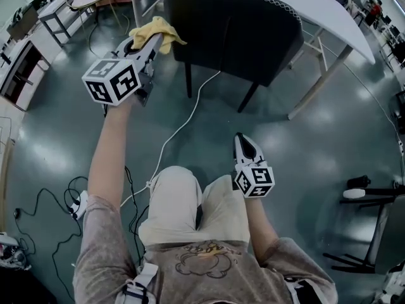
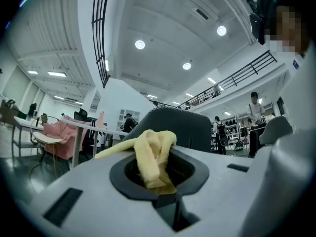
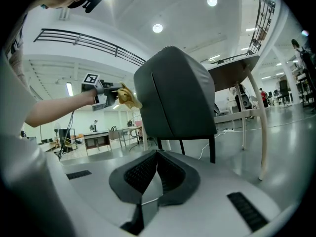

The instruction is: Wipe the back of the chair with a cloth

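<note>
Holding the cloth [image 1: 162, 30] in the left gripper [image 1: 156, 41], I have its jaws clamped on a yellow fold. In the left gripper view the cloth [image 2: 154, 154] rises out of the jaws as a bunched strip. Its long axis runs up and away from me toward the chair [image 2: 174, 125], and a thinner tail trails off to the left. From the right gripper view the cloth [image 3: 127, 97] sits at the left edge of the chair [image 3: 175, 93], high on the backrest. It looks to be touching the dark upholstery, though from this angle I cannot be sure it is not just beside it.

The chair [image 1: 234, 30] stands upright with the rear of its backrest facing me and its seat tucked under the white table [image 1: 329, 18] behind it. A white cable [image 1: 180, 125] lies on the floor on my side of the chair, running under its legs.

My right gripper [image 1: 245, 149] hangs low, well apart from the chair and pointing at it. Its jaws are pressed together on nothing [image 3: 157, 174].
</note>
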### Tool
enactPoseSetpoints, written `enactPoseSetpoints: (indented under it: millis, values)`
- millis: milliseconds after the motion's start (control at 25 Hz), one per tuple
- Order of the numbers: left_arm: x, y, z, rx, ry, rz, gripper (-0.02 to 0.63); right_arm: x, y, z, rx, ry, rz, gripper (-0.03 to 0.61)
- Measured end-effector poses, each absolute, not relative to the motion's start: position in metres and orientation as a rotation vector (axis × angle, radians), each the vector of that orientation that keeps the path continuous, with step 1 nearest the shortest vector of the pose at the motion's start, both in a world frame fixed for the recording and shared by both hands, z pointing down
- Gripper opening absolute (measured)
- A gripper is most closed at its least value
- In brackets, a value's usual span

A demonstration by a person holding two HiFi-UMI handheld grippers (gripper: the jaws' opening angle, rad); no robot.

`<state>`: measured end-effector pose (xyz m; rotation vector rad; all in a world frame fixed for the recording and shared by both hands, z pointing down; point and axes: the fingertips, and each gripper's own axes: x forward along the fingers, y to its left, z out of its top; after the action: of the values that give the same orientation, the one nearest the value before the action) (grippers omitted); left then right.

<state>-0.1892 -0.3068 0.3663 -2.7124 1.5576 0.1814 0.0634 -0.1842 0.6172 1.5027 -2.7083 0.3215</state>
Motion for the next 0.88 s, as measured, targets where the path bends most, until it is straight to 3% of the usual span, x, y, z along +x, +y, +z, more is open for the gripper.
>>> enactPoseSetpoints:
  millis: [480, 880]
  values:
    - [-0.176, -0.354, 0.335, -2.785, 1.511, 0.149, 0.064, 0.063, -0.175, 0.62, 1.493, -2.696, 0.321, 0.026]
    - [-0.098, -0.348, 0.334, -2.869, 1.333, 0.135, 0.064, 0.068, -0.168, 0.62, 1.512, -2.69, 0.324, 0.026]
